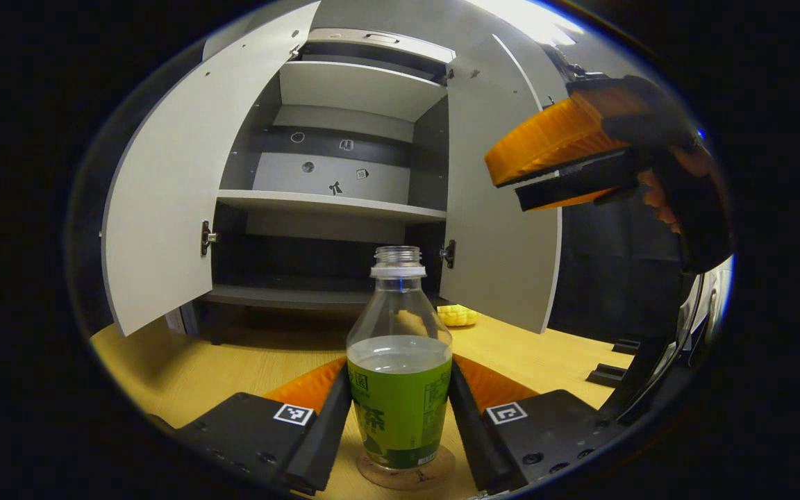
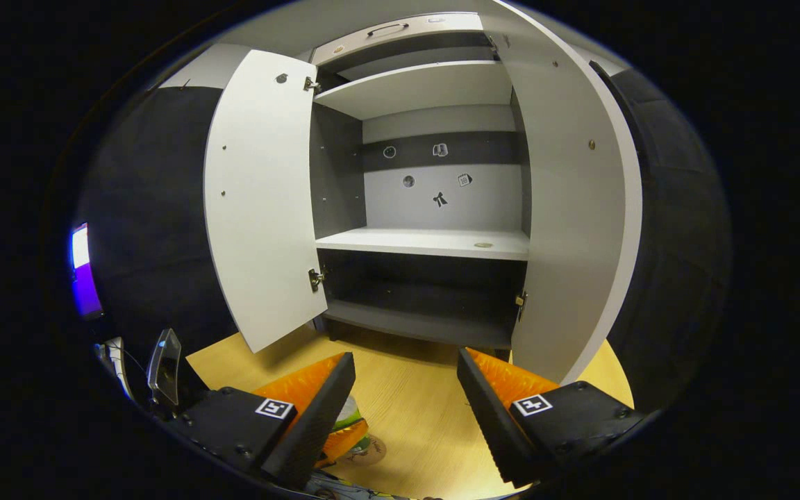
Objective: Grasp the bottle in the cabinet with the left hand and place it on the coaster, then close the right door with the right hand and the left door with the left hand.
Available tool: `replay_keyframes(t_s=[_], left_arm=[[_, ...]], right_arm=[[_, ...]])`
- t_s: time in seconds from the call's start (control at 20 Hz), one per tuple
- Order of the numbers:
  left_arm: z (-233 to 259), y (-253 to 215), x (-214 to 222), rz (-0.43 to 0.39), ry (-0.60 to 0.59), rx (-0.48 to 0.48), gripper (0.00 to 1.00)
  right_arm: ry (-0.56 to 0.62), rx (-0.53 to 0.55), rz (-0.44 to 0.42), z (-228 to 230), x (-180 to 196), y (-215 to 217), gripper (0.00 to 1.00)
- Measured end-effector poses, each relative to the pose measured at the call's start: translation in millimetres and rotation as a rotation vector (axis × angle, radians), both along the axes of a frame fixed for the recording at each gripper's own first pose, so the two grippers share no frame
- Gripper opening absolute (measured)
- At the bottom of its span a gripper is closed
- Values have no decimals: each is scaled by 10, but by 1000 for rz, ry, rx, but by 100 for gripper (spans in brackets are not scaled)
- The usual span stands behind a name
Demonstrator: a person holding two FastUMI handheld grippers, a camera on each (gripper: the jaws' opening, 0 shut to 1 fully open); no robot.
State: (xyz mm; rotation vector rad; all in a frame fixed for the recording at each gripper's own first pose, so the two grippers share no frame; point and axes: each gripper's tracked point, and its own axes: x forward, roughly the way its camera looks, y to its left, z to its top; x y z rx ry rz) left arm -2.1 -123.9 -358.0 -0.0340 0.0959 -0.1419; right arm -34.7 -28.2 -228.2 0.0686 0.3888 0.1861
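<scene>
One step near done, bottle (image 1: 400,368) upright on coaster (image 1: 407,476) between left gripper (image 1: 400,423) fingers, seemingly pinched though contact unclear; both doors (image 2: 264,201) open ahead of gaping, empty right gripper (image 2: 407,410).

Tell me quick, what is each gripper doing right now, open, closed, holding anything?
Left gripper: fingers on both sides of the bottle, which stands on the coaster; appears shut on it.
Right gripper: open, holding nothing, facing the cabinet.
</scene>
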Motion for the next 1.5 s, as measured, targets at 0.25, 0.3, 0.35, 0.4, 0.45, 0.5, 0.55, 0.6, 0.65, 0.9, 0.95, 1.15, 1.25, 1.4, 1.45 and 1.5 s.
replay_keyframes(t_s=[0.25, 0.3, 0.35, 0.4, 0.45, 0.5, 0.55, 0.6, 0.65, 0.9, 0.95, 1.15, 1.25, 1.4, 1.45, 1.5], left_arm=[[-136, -58, -46, -5, -8, 15, 76], [-144, -60, -42, -6, -12, 20, 76], [-133, -73, -48, -10, -17, 24, 76], [-119, -77, -48, -10, -24, 31, 77], [-134, -75, -53, -8, -25, 37, 77], [-151, -72, -53, -3, -17, 41, 79], [-180, -72, -50, 1, -8, 43, 80], [-179, -74, -55, 2, -4, 47, 80], [-173, -84, -54, 1, -3, 53, 80], [-54, -125, 18, -13, -13, 92, 90], [-13, -127, 31, -13, -12, 95, 90], [289, -131, 83, -21, -29, 95, 89], [528, -98, 100, -10, -45, 111, 89], [935, -141, 158, -34, -63, 116, 89], [1061, -167, 169, -47, -62, 111, 89], [1200, -192, 179, -62, -65, 103, 89]], right_arm=[[26, -3, 23, -122, -59, 71, 98], [30, -7, 28, -151, -68, 79, 98], [34, -12, 30, -174, -79, 81, 98], [39, -11, 30, -190, -86, 84, 99], [48, -5, 31, -210, -91, 92, 98], [54, 2, 31, -234, -100, 106, 98], [58, 6, 33, -239, -113, 123, 98], [59, 7, 36, -237, -120, 146, 99], [57, 4, 39, -221, -123, 161, 98], [37, -9, 44, -116, -113, 152, 98], [33, -10, 40, -87, -118, 138, 98], [10, -11, 21, 99, -121, 68, 98], [-13, -5, 6, 275, -113, 24, 98], [-62, -13, -18, 561, -102, -47, 98], [-74, -20, -26, 658, -103, -79, 98], [-89, -23, -33, 762, -114, -105, 99]])
